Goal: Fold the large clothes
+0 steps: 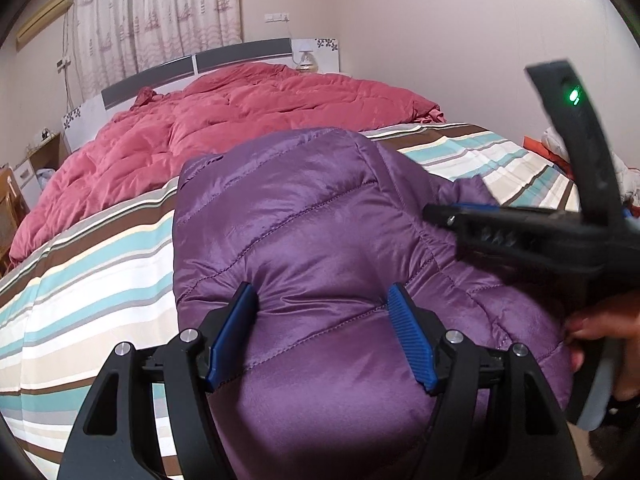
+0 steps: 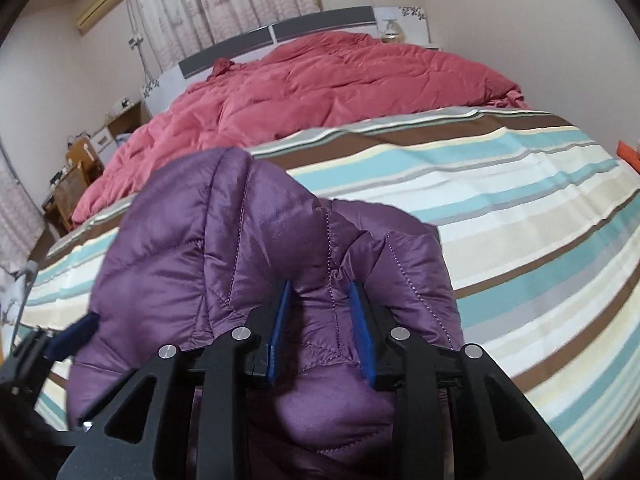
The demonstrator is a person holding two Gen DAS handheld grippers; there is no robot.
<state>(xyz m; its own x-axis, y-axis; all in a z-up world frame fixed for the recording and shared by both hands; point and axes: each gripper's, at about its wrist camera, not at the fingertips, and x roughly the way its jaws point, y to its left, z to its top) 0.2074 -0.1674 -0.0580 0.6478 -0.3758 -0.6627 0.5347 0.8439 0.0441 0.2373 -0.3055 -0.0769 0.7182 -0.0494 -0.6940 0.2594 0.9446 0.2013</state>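
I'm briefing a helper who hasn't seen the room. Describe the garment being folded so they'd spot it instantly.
Start at the bed with the striped sheet; a rumpled red quilt covers its far half. On the stripes at the near edge lies the purple jacket, with the left gripper and right gripper around its folds. It is the only shiny, puffy, stitch-quilted purple item there.

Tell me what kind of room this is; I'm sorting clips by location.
Most likely a home bedroom: a bed with a striped sheet and red quilt, a headboard, and curtains over a window.
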